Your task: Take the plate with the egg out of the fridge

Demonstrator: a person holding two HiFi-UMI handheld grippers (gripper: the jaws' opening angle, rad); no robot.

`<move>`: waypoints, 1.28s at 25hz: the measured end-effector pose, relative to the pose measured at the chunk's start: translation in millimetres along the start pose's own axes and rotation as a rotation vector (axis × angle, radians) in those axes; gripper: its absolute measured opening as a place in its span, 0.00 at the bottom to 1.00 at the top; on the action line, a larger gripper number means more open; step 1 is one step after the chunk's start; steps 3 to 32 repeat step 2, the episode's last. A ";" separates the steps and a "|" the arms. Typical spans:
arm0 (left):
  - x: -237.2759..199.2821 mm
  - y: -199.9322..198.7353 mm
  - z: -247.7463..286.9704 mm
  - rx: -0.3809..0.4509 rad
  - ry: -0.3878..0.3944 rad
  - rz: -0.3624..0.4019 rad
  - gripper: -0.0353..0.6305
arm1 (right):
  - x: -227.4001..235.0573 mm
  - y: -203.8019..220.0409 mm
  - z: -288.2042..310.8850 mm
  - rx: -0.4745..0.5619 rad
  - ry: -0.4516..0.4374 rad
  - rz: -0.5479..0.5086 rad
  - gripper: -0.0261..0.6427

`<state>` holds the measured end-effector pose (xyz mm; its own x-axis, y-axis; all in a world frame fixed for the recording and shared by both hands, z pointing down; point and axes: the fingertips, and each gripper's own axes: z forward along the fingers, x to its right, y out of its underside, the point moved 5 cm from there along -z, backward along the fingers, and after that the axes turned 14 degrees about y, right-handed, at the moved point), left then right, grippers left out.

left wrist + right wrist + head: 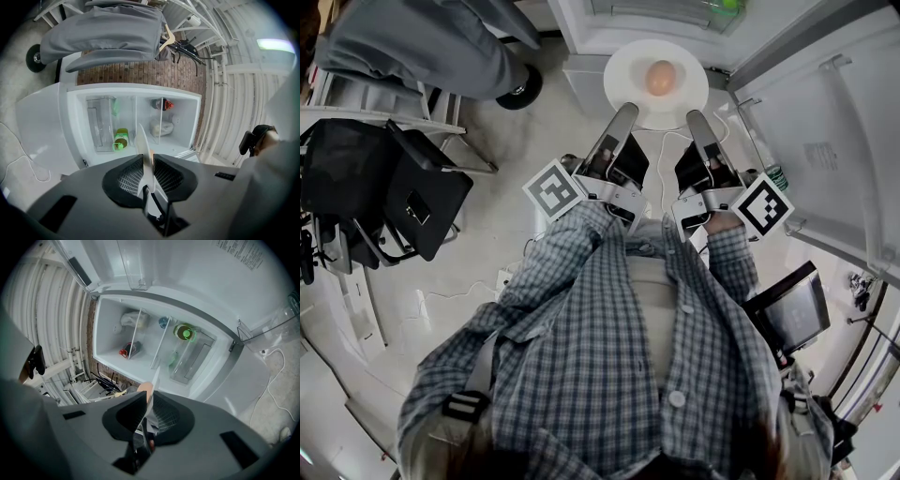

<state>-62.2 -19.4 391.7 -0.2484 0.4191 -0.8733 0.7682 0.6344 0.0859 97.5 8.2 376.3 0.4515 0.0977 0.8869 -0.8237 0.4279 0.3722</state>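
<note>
Two grips on one plate [628, 89], from the head view: left gripper [622, 111] pinching the near rim on one side, right gripper [695, 117] pinching the other. Egg [660, 77] centred just ahead of both jaws. Held level and from both sides, likely to stop the egg rolling. Seemingly clear of the fridge [581, 23], out in front of the open cabinet.

From the left gripper view: jaws narrowed onto the thin rim, edge-on between them, shelves well beyond.

From the right gripper view: same clamp on the rim, egg peeking just past the jaws.
</note>
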 end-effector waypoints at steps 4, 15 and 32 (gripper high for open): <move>-0.4 0.0 -0.4 0.001 0.001 -0.002 0.16 | 0.4 0.4 0.1 0.000 0.000 0.002 0.11; -0.4 0.0 -0.4 0.001 0.001 -0.002 0.16 | 0.4 0.4 0.1 0.000 0.000 0.002 0.11; -0.4 0.0 -0.4 0.001 0.001 -0.002 0.16 | 0.4 0.4 0.1 0.000 0.000 0.002 0.11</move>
